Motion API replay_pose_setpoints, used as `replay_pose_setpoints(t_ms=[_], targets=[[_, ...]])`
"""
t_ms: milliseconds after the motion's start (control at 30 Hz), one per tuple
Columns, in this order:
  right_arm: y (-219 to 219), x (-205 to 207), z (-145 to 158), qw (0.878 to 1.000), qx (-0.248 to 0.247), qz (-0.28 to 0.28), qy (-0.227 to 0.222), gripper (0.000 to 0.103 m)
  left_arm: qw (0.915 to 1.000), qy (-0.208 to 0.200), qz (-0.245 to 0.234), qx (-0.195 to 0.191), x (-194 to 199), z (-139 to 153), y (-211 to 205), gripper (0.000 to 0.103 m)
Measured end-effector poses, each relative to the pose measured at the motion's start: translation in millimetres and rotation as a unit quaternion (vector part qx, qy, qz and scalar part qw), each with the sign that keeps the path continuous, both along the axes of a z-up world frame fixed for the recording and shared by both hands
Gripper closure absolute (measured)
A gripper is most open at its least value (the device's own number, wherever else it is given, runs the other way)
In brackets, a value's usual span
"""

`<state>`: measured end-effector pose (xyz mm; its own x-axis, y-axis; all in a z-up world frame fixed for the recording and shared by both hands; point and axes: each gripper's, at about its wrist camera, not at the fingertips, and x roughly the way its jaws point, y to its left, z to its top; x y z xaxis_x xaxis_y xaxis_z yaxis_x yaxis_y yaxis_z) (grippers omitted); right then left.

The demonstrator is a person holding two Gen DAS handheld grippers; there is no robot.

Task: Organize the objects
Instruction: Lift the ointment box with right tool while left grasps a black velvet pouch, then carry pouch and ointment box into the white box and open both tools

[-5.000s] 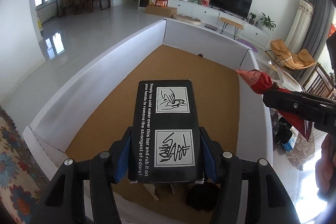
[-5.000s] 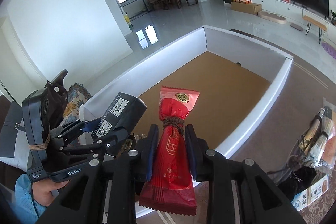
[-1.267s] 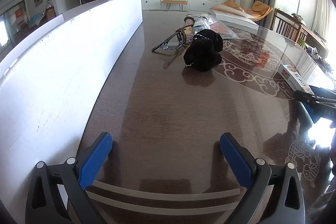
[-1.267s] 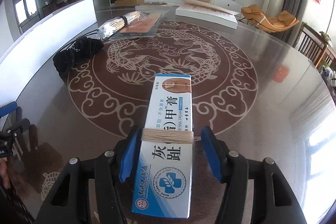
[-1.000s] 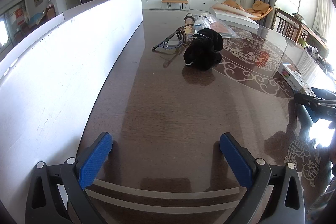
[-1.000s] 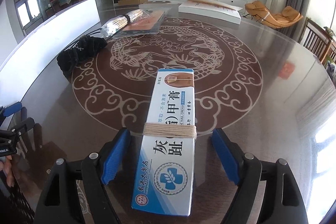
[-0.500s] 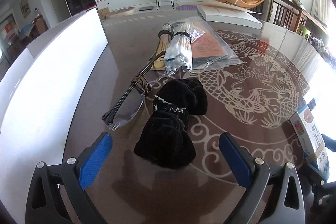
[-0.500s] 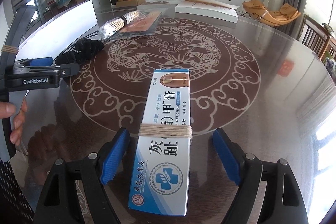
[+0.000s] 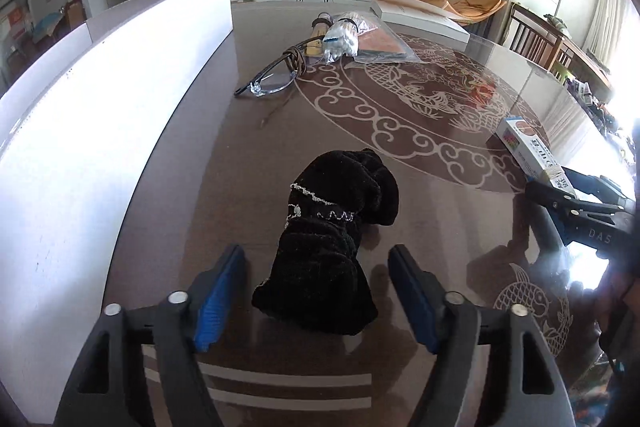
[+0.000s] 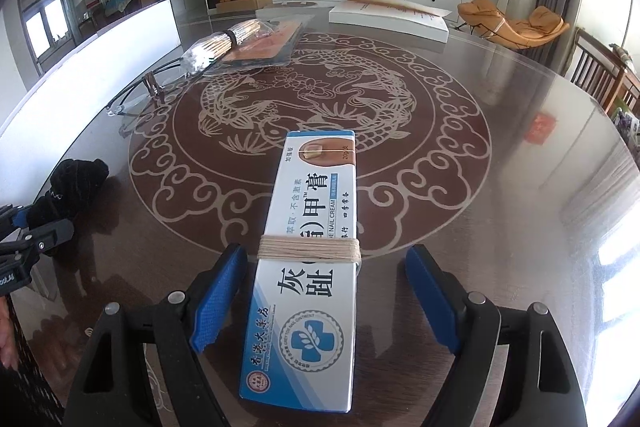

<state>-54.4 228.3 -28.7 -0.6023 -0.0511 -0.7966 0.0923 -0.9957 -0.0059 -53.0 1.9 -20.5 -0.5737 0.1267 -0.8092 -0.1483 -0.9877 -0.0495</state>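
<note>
A black cloth bundle [image 9: 332,235] tied with a thin silver chain lies on the dark patterned table [image 9: 420,131]. My left gripper [image 9: 316,299] stands open around its near end, with a gap between each blue pad and the cloth. A blue-and-white nail cream box [image 10: 308,267] wrapped with twine lies between the fingers of my right gripper [image 10: 324,299], which is open and clear of the box on both sides. In the right wrist view the cloth bundle [image 10: 76,183] and the left gripper's fingers [image 10: 36,231] sit at the left edge.
A tall white cardboard box wall [image 9: 100,107] runs along the left. Glasses [image 9: 272,83] and a clear bag of sticks and packets [image 9: 348,39] lie further back. A flat white box [image 10: 388,15] sits at the far side. A person's fingers [image 10: 6,339] show at the left.
The left gripper has come in over the black cloth bundle, which now lies between narrower jaws. The right gripper and the box between its fingers have stayed put.
</note>
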Motion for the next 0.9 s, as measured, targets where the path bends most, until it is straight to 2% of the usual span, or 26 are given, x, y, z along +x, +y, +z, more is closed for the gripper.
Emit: replay_pose_setpoints(t_ms=[67,133,200,267,333,367,400,500,567,600,667,733,800,900], targets=[[0,0,0,1.0,0.002,0.0,0.0,0.02,0.9999,0.011,0.002,-0.01,0,1,-1,0.009],[0,0,-1,1.0,0.001,0.001,-0.002,0.016,0.9998,-0.001,0.001,-0.021,-10,-2,2,0.009],[-1,-1,-2,1.0,0.0,0.007,-0.005,0.012,0.9992,-0.019,-0.012,-0.034,-20,-7,8,0.006],[-3,-1,-2,1.0,-0.002,0.017,-0.007,0.01,0.9981,-0.009,-0.03,-0.054,-22,-5,15,0.006],[-3,-4,-2,1.0,-0.005,0.023,-0.016,0.008,0.9971,0.003,-0.044,-0.063,-18,-1,19,0.022],[-3,-5,-1,0.999,-0.012,0.028,-0.022,0.008,0.9972,0.006,-0.05,-0.055,-16,1,19,0.047],[-1,-7,1,0.999,-0.019,0.033,-0.027,0.011,0.9975,0.004,-0.053,-0.046,-13,3,18,0.066],[-2,-14,8,0.998,-0.004,0.045,-0.041,0.058,0.9971,0.013,-0.053,-0.052,-4,4,19,0.069],[-1,-18,9,0.997,-0.017,0.053,-0.058,0.058,0.9978,0.015,-0.048,-0.042,3,4,16,0.069],[2,-20,10,0.996,-0.036,0.055,-0.068,0.058,0.9985,0.017,-0.043,-0.031,7,6,13,0.069],[10,-21,15,0.989,-0.111,0.054,-0.087,0.059,0.9993,0.025,-0.028,0.0,15,17,2,0.069],[18,-23,21,0.97,-0.212,0.05,-0.105,0.059,0.9987,0.038,-0.012,0.033,24,33,-12,0.069],[14,-26,28,0.949,-0.287,0.052,-0.117,0.059,0.9968,0.054,0.006,0.059,30,54,-29,0.069],[-19,-33,52,0.936,-0.326,0.083,-0.106,0.059,0.9924,0.086,0.034,0.082,36,90,-60,0.069]])
